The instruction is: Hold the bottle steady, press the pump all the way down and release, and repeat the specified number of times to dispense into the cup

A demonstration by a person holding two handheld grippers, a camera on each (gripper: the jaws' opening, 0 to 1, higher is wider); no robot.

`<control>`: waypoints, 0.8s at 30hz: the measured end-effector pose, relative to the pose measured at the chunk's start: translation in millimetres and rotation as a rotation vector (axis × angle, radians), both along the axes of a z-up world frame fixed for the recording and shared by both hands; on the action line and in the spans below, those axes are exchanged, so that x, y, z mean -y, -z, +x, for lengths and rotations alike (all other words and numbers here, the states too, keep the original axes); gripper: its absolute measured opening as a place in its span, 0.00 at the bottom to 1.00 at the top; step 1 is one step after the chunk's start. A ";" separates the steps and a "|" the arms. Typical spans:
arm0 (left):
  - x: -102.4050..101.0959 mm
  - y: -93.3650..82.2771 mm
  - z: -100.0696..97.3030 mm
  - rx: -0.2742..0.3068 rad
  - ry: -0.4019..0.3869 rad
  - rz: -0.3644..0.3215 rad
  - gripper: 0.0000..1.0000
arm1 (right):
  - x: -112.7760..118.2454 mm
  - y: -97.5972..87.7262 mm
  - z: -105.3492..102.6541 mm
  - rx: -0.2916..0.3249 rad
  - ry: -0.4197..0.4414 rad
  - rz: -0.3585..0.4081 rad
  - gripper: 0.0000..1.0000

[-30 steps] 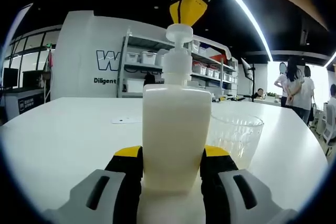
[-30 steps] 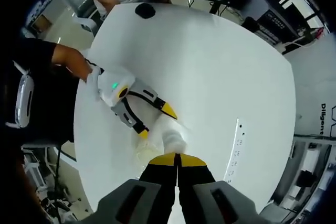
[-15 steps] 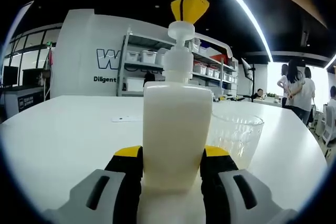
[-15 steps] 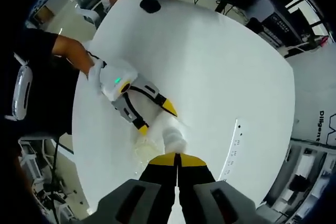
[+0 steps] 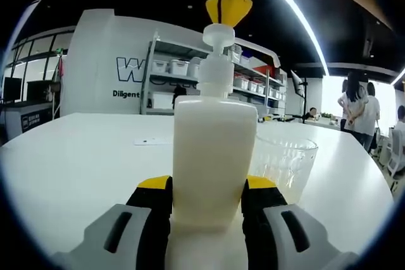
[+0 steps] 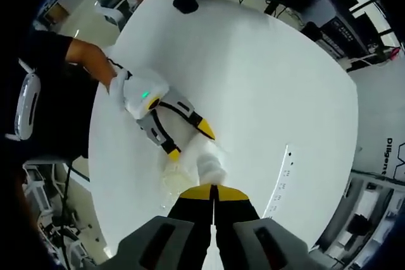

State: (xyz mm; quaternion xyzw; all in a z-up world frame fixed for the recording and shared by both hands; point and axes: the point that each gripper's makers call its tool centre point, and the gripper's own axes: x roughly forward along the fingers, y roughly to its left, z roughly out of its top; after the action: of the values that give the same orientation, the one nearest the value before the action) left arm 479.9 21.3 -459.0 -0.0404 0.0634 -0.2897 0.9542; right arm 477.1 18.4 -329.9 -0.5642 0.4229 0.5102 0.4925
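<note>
Two grippers work one pump bottle (image 5: 214, 156).
Left gripper (image 5: 207, 203) pinches its base; right gripper (image 6: 214, 189), jaws pressed together, tops the pump (image 5: 218, 35) beside the cup (image 5: 283, 164).

White wall (image 5: 107, 55): large "W…", bottle-hidden; smaller "Diligent" below. Right gripper view: "Diligen" at edge.

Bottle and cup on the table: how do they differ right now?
The bottle is opaque cream, tall, topped by a pump; the cup is clear, ribbed, open and shorter. The left gripper clamps the bottle; the cup stands free beside it. Both stand upright on the white table.
</note>
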 end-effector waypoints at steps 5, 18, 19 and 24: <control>0.0 0.2 1.3 -0.002 0.000 -0.002 0.42 | -0.5 -0.2 0.1 0.001 -0.007 -0.008 0.00; 0.1 1.8 0.2 -0.012 0.006 0.001 0.42 | 2.4 1.6 1.2 -0.027 0.070 0.028 0.00; 0.1 1.9 0.2 -0.012 0.006 0.001 0.42 | 3.2 2.2 0.5 -0.023 0.058 0.020 0.00; -0.1 3.2 -0.9 -0.017 0.007 0.003 0.41 | 3.0 3.5 0.1 -0.005 0.049 -0.004 0.00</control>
State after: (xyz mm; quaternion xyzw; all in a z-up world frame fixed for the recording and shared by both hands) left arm 479.0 21.3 -462.1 -0.0411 0.0720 -0.2927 0.9526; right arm 477.2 15.4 -333.3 -0.5533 0.4389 0.4985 0.5027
